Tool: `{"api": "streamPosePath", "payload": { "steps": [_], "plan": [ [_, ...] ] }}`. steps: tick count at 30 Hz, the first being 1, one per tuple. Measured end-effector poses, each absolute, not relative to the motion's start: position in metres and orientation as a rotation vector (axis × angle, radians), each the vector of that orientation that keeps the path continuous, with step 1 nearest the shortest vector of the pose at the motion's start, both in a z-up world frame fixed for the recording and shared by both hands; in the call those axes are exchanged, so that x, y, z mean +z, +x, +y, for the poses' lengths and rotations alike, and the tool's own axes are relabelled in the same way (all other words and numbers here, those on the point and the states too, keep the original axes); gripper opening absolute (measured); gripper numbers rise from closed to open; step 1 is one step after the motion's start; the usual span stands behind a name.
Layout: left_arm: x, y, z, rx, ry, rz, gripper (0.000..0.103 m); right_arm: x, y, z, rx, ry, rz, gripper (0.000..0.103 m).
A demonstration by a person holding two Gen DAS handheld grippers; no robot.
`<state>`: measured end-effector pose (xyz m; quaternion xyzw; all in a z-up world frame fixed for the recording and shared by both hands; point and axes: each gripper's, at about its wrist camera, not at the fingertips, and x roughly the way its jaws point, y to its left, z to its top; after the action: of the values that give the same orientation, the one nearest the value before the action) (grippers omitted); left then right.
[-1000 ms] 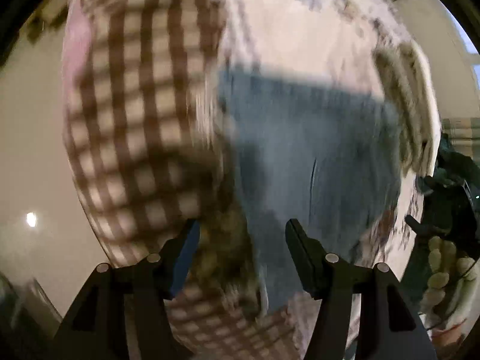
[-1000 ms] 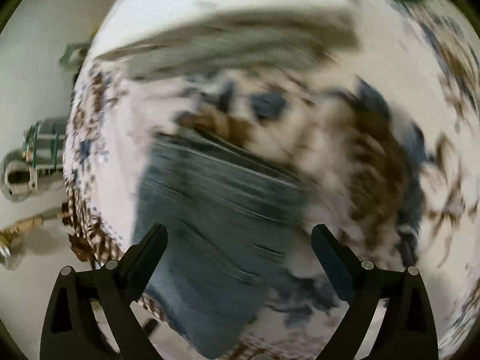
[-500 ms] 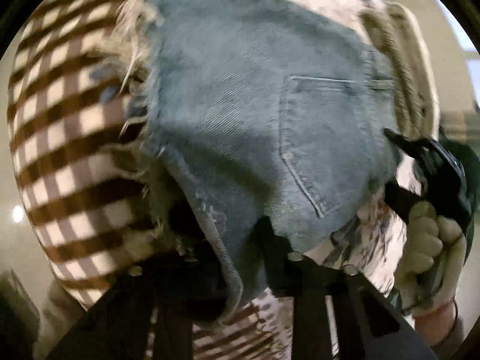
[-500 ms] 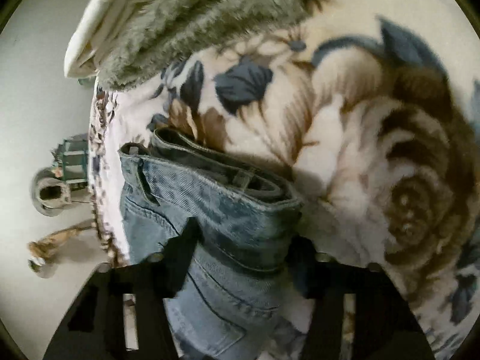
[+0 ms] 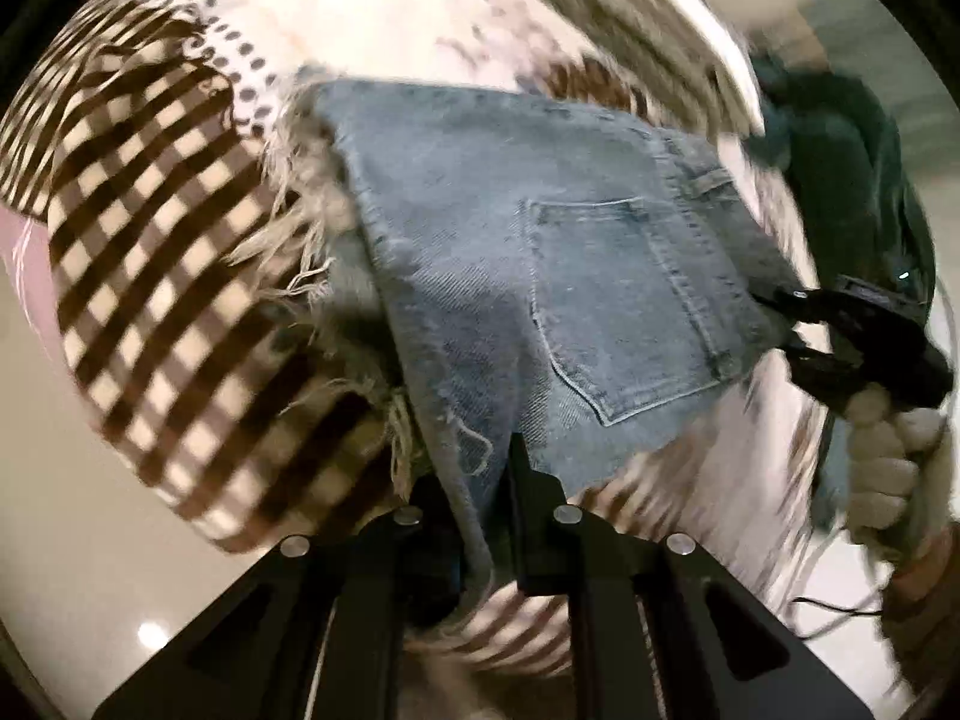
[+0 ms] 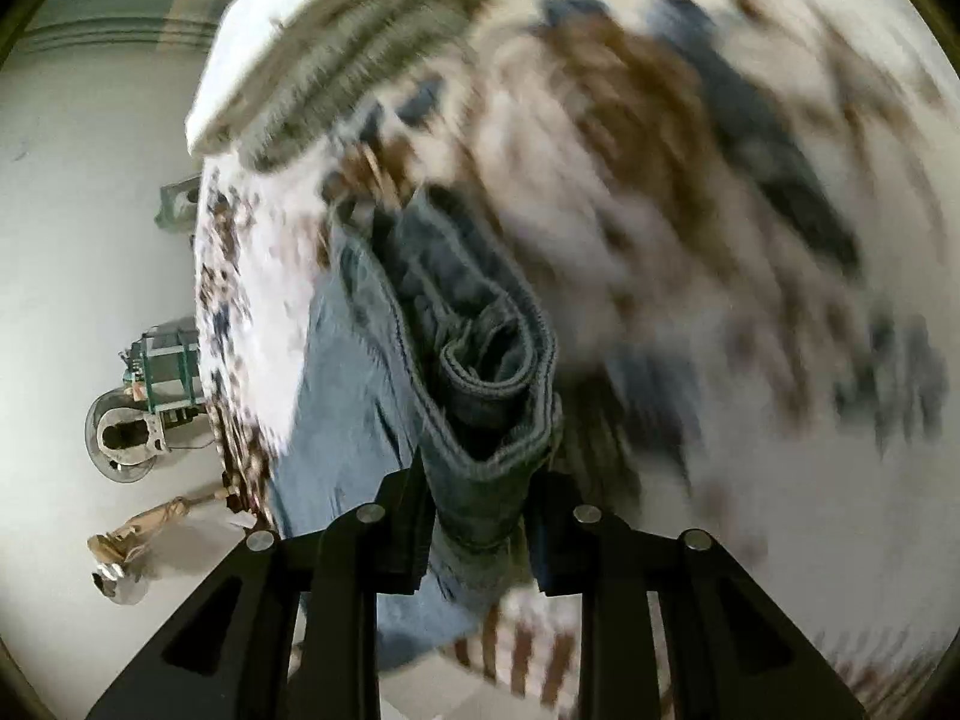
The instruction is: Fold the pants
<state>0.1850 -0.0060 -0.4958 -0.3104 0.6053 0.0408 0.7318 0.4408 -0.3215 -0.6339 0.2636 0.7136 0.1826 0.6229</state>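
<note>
The blue denim pants (image 5: 540, 276) with frayed hems lie folded on a patterned blanket (image 5: 372, 18), back pocket up. My left gripper (image 5: 474, 498) is shut on the frayed hem edge of the pants. In the right wrist view, my right gripper (image 6: 480, 504) is shut on the thick folded waistband of the pants (image 6: 474, 348). The right gripper also shows in the left wrist view (image 5: 840, 330), held by a gloved hand at the waistband end. The right wrist view is blurred by motion.
A brown-and-cream checked cloth (image 5: 156, 252) lies left of the pants. A grey furry pillow (image 6: 360, 42) lies at the blanket's far edge. Beyond the bed edge, on the pale floor (image 6: 72, 240), stand a small green stand (image 6: 162, 372) and other clutter.
Both grippers, open a second ago, came down and shut on the pants: left on the hem, right on the waistband. The pants are now lifted slightly and moving.
</note>
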Motion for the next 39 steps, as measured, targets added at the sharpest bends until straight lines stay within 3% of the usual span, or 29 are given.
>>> {"api": "streamPosePath", "payload": {
  "steps": [4, 6, 7, 8, 9, 10, 11, 12, 16, 20, 22, 32, 34, 35, 39],
  "plan": [
    [-0.533, 0.158, 0.013, 0.116, -0.767, 1.385, 0.016, -0.649, 0.374, -0.337, 0.395, 0.535, 1.724, 0.028],
    [-0.536, 0.148, 0.024, 0.176, -0.878, 1.345, 0.023, -0.657, 0.364, -0.346, 0.395, 0.526, 1.737, 0.035],
    [-0.530, 0.140, 0.026, 0.211, -0.934, 1.303, 0.026, -0.661, 0.362, -0.351, 0.388, 0.524, 1.743, 0.047],
    [-0.524, 0.132, 0.027, 0.243, -0.968, 1.273, 0.034, -0.663, 0.360, -0.355, 0.398, 0.546, 1.742, 0.054],
    [-0.516, 0.123, 0.028, 0.284, -1.019, 1.222, 0.046, -0.664, 0.361, -0.355, 0.407, 0.565, 1.731, 0.069],
    [-0.510, 0.113, 0.029, 0.325, -1.053, 1.184, 0.055, -0.663, 0.360, -0.360, 0.415, 0.566, 1.709, 0.075],
    [-0.504, 0.102, 0.026, 0.375, -1.098, 1.140, 0.072, -0.663, 0.360, -0.362, 0.427, 0.568, 1.695, 0.075],
    [-0.498, 0.089, 0.023, 0.414, -1.151, 1.086, 0.073, -0.664, 0.361, -0.364, 0.439, 0.573, 1.684, 0.075],
    [-0.502, 0.061, 0.001, 0.513, -1.337, 0.973, 0.074, -0.689, 0.384, -0.356, 0.412, 0.602, 1.702, 0.075],
    [-0.539, 0.077, -0.027, 0.517, -1.565, 0.891, 0.074, -0.715, 0.385, -0.356, 0.368, 0.827, 1.706, 0.074],
    [-0.555, 0.092, -0.034, 0.517, -1.644, 0.825, 0.074, -0.717, 0.384, -0.348, 0.365, 0.882, 1.702, 0.066],
    [-0.579, 0.110, -0.024, 0.633, -1.691, 0.775, 0.072, -0.734, 0.383, -0.329, 0.452, 0.929, 1.718, 0.065],
    [-0.571, 0.110, -0.024, 0.632, -1.644, 0.771, 0.054, -0.736, 0.381, -0.334, 0.444, 0.945, 1.702, 0.043],
    [-0.564, 0.108, -0.024, 0.615, -1.622, 0.756, 0.039, -0.735, 0.379, -0.336, 0.450, 0.965, 1.694, 0.039],
    [-0.555, 0.108, -0.016, 0.530, -1.551, 0.675, 0.037, -0.725, 0.375, -0.336, 0.511, 0.971, 1.668, 0.034]
  ]
}}
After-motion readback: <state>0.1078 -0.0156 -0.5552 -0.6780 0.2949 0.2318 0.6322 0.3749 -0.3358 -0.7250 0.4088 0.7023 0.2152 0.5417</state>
